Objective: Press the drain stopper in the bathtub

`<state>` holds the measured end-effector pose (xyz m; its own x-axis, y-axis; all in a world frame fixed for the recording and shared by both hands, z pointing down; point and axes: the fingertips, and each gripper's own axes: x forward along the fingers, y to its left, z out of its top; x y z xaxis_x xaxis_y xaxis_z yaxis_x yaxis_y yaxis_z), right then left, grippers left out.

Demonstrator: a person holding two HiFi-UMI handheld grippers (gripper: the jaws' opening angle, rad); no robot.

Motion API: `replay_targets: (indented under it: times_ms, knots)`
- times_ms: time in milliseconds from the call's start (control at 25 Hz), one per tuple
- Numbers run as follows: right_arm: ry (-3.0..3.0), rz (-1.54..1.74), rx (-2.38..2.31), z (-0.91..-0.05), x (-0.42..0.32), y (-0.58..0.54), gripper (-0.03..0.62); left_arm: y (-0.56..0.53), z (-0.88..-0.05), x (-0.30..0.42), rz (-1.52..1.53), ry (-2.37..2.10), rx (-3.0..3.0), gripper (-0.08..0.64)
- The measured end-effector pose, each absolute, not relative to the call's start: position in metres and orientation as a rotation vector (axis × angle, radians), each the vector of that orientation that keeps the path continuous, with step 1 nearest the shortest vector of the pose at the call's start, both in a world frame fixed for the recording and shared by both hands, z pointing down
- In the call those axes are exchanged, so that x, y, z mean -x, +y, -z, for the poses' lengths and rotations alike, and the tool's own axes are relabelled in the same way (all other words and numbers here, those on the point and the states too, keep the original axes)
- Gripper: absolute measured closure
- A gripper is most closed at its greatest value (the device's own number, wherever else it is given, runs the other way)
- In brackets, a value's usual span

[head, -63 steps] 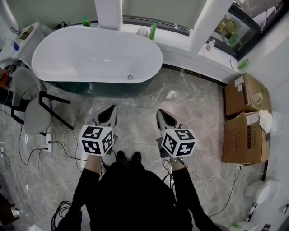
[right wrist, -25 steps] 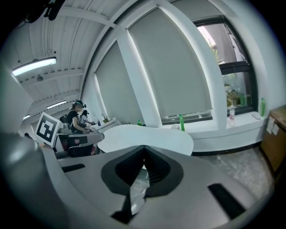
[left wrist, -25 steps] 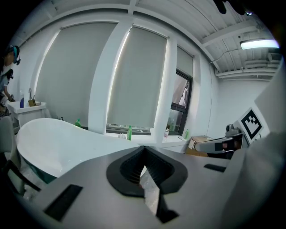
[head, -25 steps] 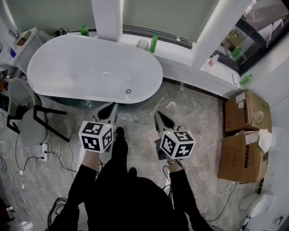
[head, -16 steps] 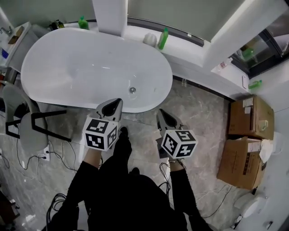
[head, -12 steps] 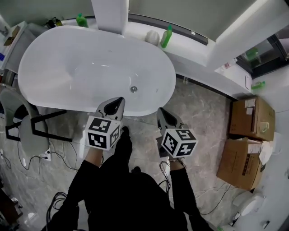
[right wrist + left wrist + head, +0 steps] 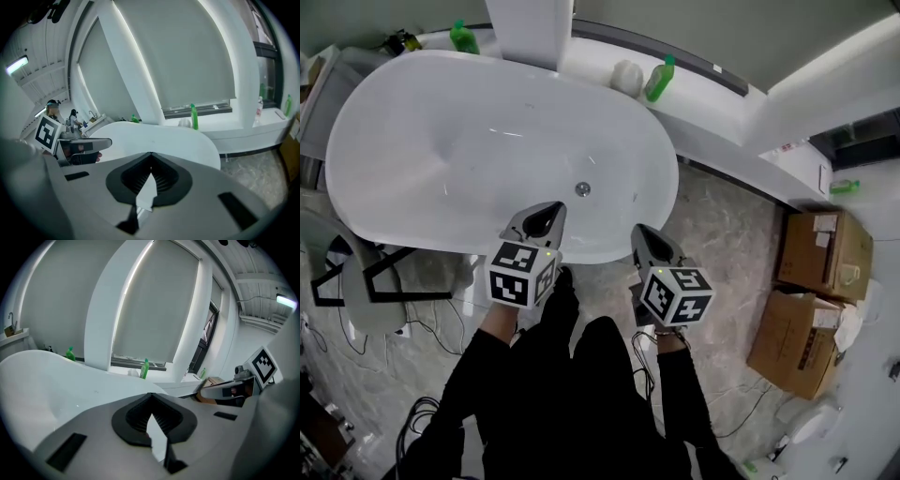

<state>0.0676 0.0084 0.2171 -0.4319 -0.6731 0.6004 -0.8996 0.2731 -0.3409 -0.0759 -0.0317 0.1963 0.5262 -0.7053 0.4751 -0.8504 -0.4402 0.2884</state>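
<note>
At the tub's near rim, press not yet made

The step in hand looks like the approach: the left gripper (image 7: 553, 208) hangs over the near rim of the tub (image 7: 412, 122), the right gripper (image 7: 640, 231) just outside that rim, and both have jaws drawn together on nothing. The stopper (image 7: 582, 188) sits on the tub's bottom, right of the middle and nearer the near rim, apart from both tips. It is round and faces straight up, so it has no long axis of its own; the tub's runs left to right. Next, I judge, closed tips must go forward and down — squarely onto the stopper's top.
</note>
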Motion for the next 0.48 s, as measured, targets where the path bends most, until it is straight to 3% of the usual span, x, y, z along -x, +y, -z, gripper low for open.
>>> replay_targets:
  times_ms: [480]
  knots:
    - [-2.177,-0.948,-1.289,-0.257,-0.072,-0.035,0.592,-0.071,-0.253,0.061,-0.431,-1.262,-2.167,0.555]
